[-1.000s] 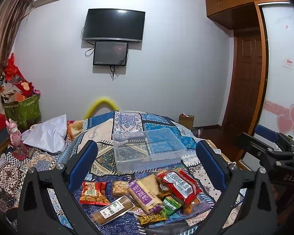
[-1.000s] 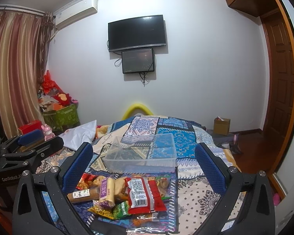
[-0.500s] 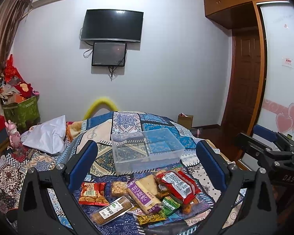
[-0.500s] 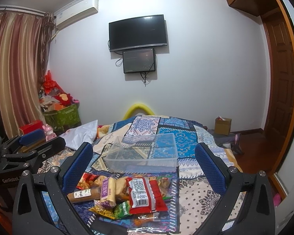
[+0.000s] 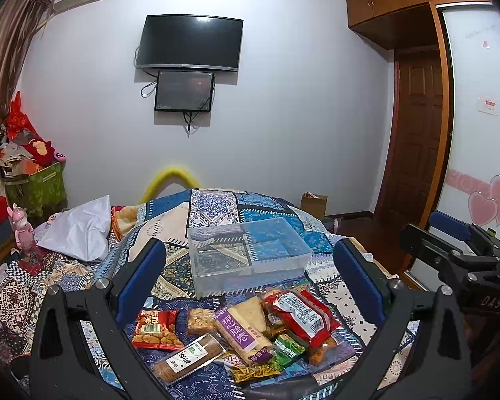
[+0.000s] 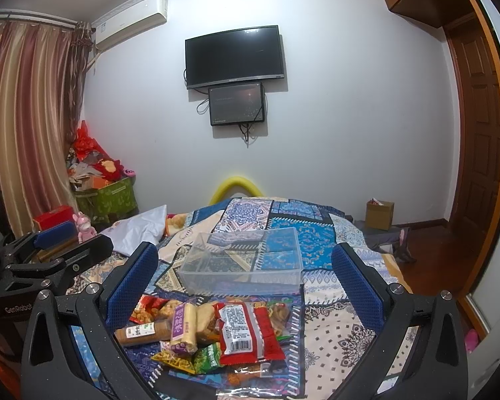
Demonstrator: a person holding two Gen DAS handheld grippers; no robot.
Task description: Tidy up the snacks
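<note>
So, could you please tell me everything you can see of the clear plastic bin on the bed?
The clear plastic bin is a rectangular, open-topped container of transparent plastic with slightly frosted walls, no lid in sight. It appears empty: the quilt's pattern shows through its floor and sides. It sits upright and level on the patchwork quilt, just beyond the snack pile, possibly touching the nearest packets. Neither gripper touches it.

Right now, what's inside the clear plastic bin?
Nothing: the clear plastic bin looks empty, with only the patterned bedspread showing through its walls and floor. The snack pile lies in front of it, outside.
</note>
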